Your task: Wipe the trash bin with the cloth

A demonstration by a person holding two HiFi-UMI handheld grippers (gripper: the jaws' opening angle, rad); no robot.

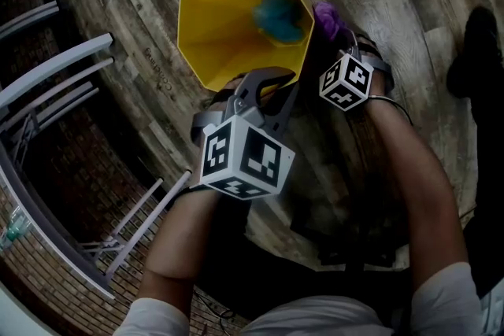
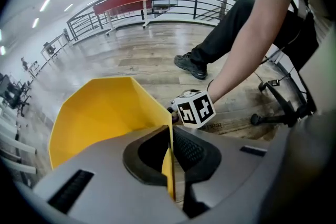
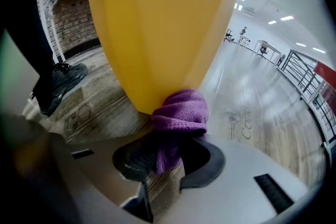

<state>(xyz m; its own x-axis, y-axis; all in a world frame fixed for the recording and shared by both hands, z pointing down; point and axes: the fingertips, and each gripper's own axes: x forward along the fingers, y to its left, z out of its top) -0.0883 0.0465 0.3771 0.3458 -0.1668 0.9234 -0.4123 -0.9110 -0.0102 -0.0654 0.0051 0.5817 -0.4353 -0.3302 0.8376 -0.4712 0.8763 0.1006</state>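
A yellow eight-sided trash bin (image 1: 228,27) stands on the wooden floor. My left gripper (image 1: 264,86) is shut on the near rim of the bin; in the left gripper view the thin yellow wall (image 2: 169,165) sits clamped between the two pads. My right gripper (image 1: 340,47) is at the bin's right side, shut on a bunched purple cloth (image 1: 327,18). In the right gripper view the purple cloth (image 3: 181,115) presses against the bin's outer wall (image 3: 163,23), low down, near the floor. A teal-blue object (image 1: 279,16) lies inside the bin, blurred.
A grey metal railing (image 1: 55,83) runs along the left, with a drop behind it. The person's black shoe (image 1: 476,51) is at the right. A black chair base (image 2: 278,107) stands behind my right arm. Wooden floor surrounds the bin.
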